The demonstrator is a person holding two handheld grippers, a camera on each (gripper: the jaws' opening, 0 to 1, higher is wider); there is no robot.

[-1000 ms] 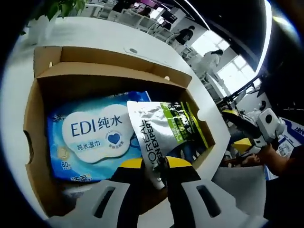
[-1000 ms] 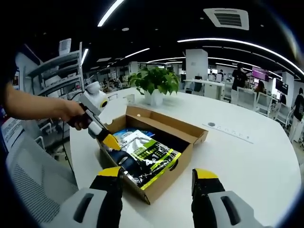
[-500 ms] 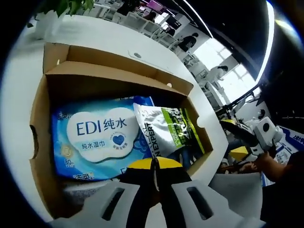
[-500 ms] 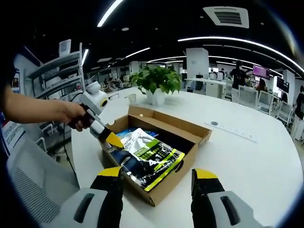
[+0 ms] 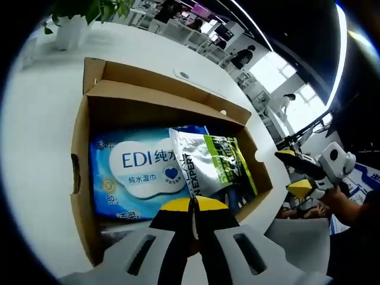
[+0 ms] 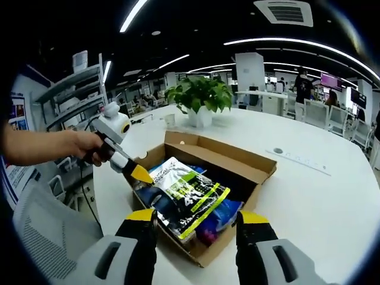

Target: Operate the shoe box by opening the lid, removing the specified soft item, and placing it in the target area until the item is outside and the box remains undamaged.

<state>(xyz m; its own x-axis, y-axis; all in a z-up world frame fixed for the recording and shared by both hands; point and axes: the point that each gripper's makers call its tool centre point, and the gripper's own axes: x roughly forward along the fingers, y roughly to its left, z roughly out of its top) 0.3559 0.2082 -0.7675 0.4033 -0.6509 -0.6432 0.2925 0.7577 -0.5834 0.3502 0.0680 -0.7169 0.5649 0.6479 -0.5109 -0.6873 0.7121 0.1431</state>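
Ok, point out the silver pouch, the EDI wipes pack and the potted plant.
silver pouch (image 5: 209, 162): left gripper view, its printed front.
EDI wipes pack (image 5: 136, 172): left gripper view, its white label.
potted plant (image 6: 200, 95): right gripper view, its leaves.

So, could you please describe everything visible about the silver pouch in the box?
The silver pouch is a flat, glossy foil pack with black lettering and a green-and-black panel. It lies tilted in the open cardboard box, overlapping the blue wipes pack. The left gripper, jaws together, pinches its near edge, lifting that end.
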